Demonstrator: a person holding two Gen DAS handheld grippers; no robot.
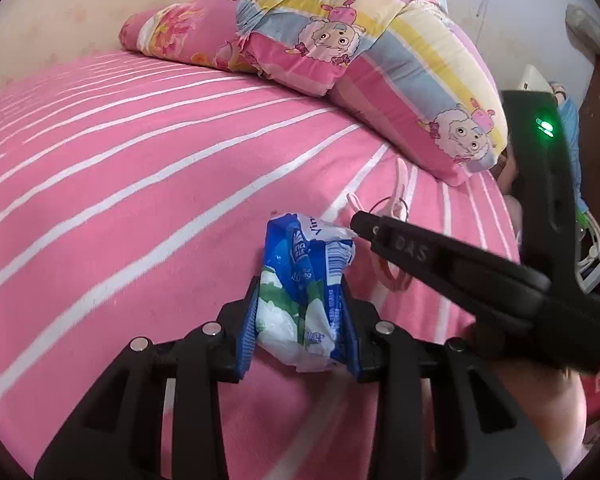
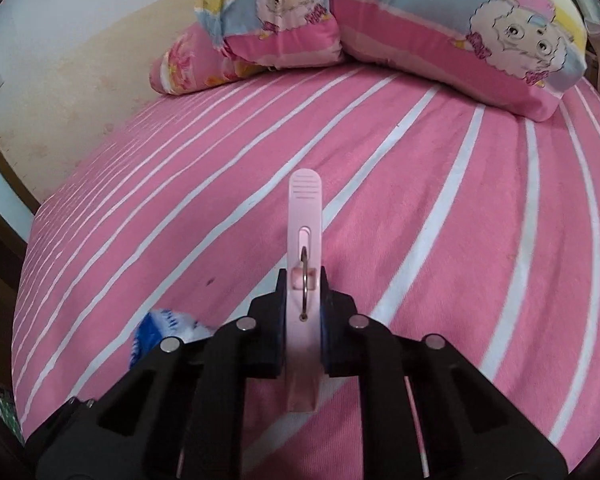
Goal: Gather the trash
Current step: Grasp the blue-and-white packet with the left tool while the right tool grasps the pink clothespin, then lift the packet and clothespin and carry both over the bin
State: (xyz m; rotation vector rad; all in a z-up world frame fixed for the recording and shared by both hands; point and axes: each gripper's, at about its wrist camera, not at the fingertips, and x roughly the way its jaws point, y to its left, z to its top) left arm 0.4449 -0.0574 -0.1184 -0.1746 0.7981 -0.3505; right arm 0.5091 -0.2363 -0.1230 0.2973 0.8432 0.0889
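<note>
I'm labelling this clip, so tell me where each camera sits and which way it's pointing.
Left wrist: on the left tongs, looking across the striped bed toward the pillows; they grip a crumpled blue wrapper, with the right tongs crossing in.
Right wrist: on the right tongs, facing the same pillows, clamped on a pink clothespin.
Shared: bed, pillows, wrapper, clothespin.

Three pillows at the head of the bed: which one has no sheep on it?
The floral pillow, farthest from the bed's open edge, by the wall. It is pink with flower prints. The two striped pillows beside it both carry cartoon sheep.
</note>
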